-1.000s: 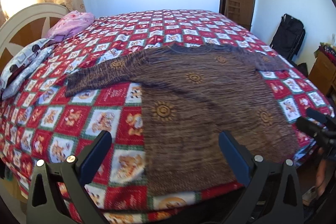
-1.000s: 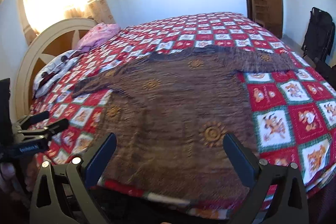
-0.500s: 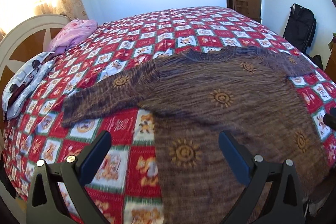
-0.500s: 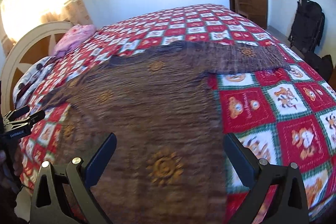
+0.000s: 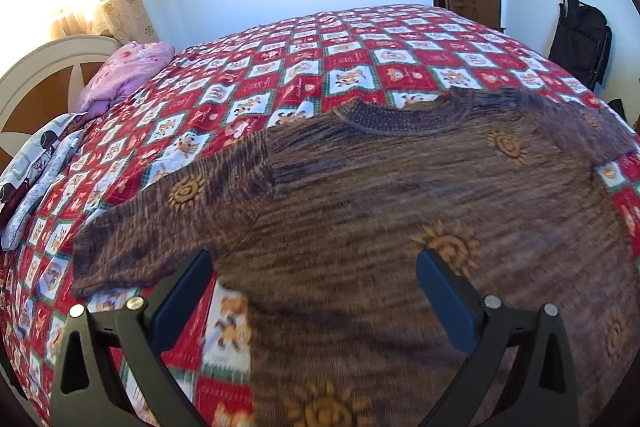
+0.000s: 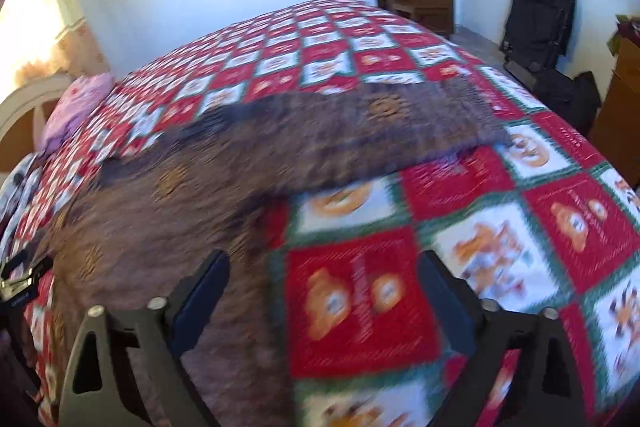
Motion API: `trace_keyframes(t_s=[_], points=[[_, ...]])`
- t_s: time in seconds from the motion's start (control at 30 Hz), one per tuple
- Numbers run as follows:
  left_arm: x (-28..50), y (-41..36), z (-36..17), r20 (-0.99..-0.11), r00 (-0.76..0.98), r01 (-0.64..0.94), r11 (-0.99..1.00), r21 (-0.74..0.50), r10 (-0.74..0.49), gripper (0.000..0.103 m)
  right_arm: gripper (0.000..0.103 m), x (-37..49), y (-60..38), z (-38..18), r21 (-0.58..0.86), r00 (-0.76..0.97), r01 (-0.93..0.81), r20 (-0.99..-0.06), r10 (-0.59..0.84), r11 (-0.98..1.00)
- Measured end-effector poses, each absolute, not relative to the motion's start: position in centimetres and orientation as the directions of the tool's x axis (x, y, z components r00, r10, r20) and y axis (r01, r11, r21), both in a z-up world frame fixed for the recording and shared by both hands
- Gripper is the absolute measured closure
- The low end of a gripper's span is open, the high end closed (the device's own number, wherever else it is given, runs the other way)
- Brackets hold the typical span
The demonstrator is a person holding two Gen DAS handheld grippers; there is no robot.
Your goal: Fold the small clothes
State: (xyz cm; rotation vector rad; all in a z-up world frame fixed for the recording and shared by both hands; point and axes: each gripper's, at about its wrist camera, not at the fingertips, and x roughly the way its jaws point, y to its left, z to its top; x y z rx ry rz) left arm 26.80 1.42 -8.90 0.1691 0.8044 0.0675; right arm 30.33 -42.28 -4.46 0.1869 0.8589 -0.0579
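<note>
1. While spread flat near bed (image 5: pixel 360 67) front edge: brown sweater (image 5: pixel 400 195), unfolded.
2. Left hand-held gripper (image 5: pixel 316 291), right hand-held gripper (image 6: pixel 324 291): both released, empty, hovering above.
3. Risk: pinching quilt along with knit, dragging sweater askew; blurred right view.

Left gripper (image 5: pixel 314 297): black angular frame with triangular cutouts, dark blue finger pads (image 5: pixel 182 293), round silver screws on top.
Right gripper (image 6: pixel 322 297): same build, greyer frame, blue pads (image 6: pixel 200 301), silver screws, edges motion-blurred.
</note>
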Motion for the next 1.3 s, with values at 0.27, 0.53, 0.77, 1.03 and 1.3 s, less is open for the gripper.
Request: trace_keyframes(t_s=[0.27,0.53,0.77,1.03,1.3], points=[[31.1,2.9,-11.1,-0.722,0.667,-0.090,0.982,0.168,0.185,0.000,0.022,34.9,-50.5,-4.2,0.119,0.638,0.292,-0.763,-0.100,0.949],[33.8,4.3,-11.9,-0.740,0.640,-0.148,0.978,0.146,0.207,0.000,0.034,39.2,-56.4,-4.6,0.108,0.603,0.403,-0.778,-0.175,0.909],[34.7,4.0,-13.2,-0.757,0.620,-0.157,0.978,0.138,0.206,0.000,0.065,41.7,-58.1,-6.1,0.101,0.566,0.406,-0.808,-0.163,0.908],[34.6,4.0,-13.2,-0.754,0.623,-0.167,0.978,0.129,0.206,0.000,0.093,42.6,-54.3,-4.6,0.024,0.600,0.284,-0.784,-0.157,0.959],[34.7,4.3,-13.3,-0.760,0.623,-0.162,0.981,0.109,0.187,0.000,0.093,42.6,-45.3,-0.6,-0.027,0.694,0.085,-0.716,-0.078,0.996]])
